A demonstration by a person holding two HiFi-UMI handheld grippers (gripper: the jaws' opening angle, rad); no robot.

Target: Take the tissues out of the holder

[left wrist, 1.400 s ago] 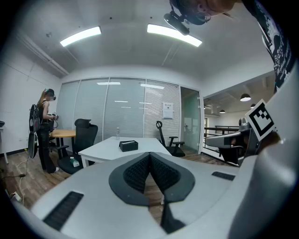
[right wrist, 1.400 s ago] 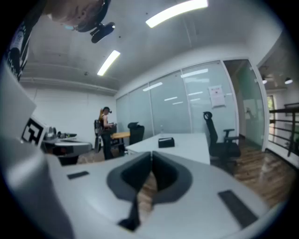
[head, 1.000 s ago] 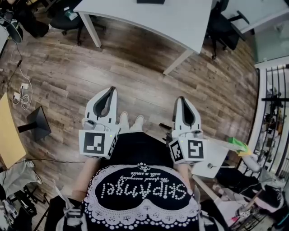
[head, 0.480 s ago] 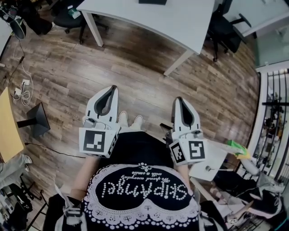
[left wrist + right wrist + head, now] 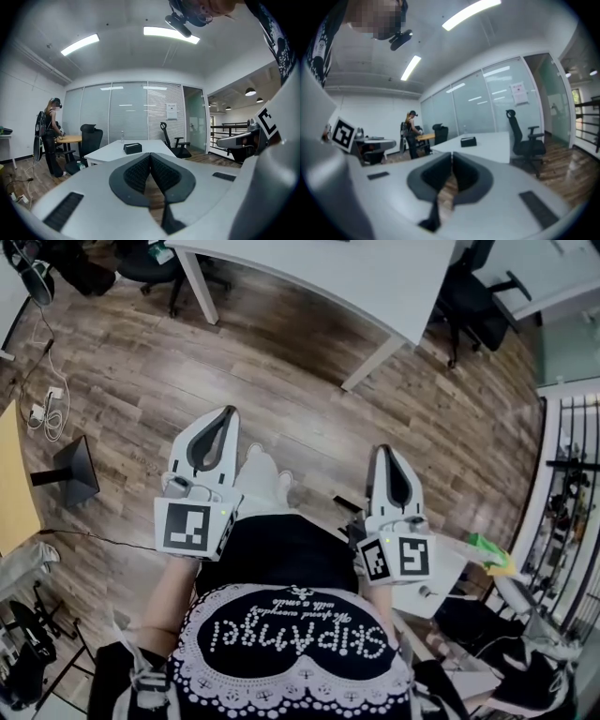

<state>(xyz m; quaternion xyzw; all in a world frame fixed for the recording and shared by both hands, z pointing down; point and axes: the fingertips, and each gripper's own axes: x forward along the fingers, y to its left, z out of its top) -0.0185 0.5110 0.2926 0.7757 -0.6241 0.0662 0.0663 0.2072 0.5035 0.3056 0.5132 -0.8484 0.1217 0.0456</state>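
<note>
The left gripper (image 5: 229,412) is held pressed together, and in the left gripper view its dark ribbed pads (image 5: 140,171) are seen touching along their length with nothing between them. The right gripper (image 5: 386,449) is closed in the same way, with its pads (image 5: 464,171) meeting and nothing caught in them. Both grippers are pointed forward over the wooden floor (image 5: 281,362), well apart from each other, with a pair of white shoes (image 5: 264,471) seen between them. On the cube of each gripper, black-and-white square markers (image 5: 187,527) are carried, but no letters are printed there. On the black shirt (image 5: 291,634) below them, large pale letters are shown upside down in the head view; they seem to read "SkipAngel", while the smaller line beside them cannot be read. Further out, a white table (image 5: 375,277) is placed on the floor. The tissue holder (image 5: 132,148), a low dark box, is seen on the middle of this table in both gripper views, far from both grippers; whether tissues are in it cannot be told. A small bottle (image 5: 122,136) is stood behind it. A sheet of paper (image 5: 171,111) is fixed to the glass wall, its print too small to read. At the left, another person (image 5: 49,136) is seen standing by a wooden table (image 5: 70,138).
</note>
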